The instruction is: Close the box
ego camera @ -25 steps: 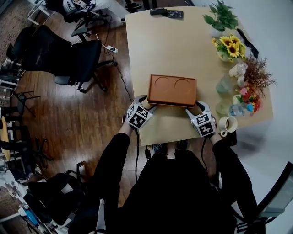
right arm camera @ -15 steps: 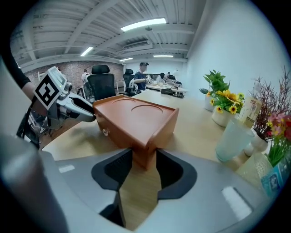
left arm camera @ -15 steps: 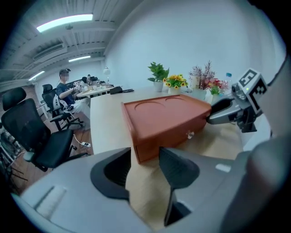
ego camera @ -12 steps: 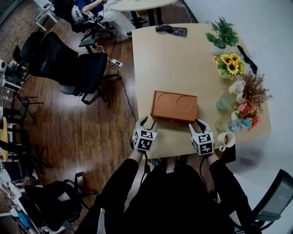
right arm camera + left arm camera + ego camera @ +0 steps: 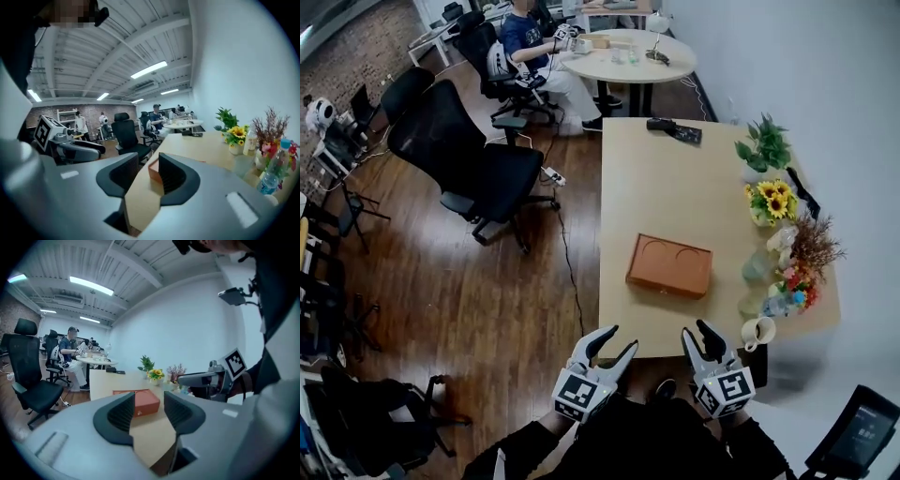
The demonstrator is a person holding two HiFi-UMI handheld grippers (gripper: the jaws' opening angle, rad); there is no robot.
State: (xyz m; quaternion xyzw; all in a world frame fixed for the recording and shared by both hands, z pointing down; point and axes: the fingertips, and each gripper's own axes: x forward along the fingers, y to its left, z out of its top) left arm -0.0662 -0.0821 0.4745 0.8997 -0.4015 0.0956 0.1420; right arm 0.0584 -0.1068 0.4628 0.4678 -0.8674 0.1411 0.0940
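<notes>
The orange-brown box (image 5: 669, 266) lies on the light wooden table (image 5: 675, 178) with its lid down; two round hollows mark the lid. Both grippers hang near my body, short of the table's near edge and well apart from the box. My left gripper (image 5: 619, 339) stands partly open with nothing between its pads. My right gripper (image 5: 696, 330) is closing, also with nothing in its gap. In the left gripper view the box (image 5: 146, 401) shows beyond the jaws of that gripper (image 5: 149, 411). The right gripper view shows a corner of the box (image 5: 153, 169) past its own gripper (image 5: 149, 176).
Along the table's right edge stand a sunflower pot (image 5: 772, 202), a green plant (image 5: 762, 145), glass vases, a bottle (image 5: 778, 302) and a white mug (image 5: 759, 330). Dark items (image 5: 673, 128) lie at the far end. A black office chair (image 5: 469, 159) stands left; a person sits at a round table (image 5: 628, 56).
Both grippers have drawn back from the box's near corners towards my body, off the table. Their jaws have narrowed. The head view has lifted and now takes in more of the room.
</notes>
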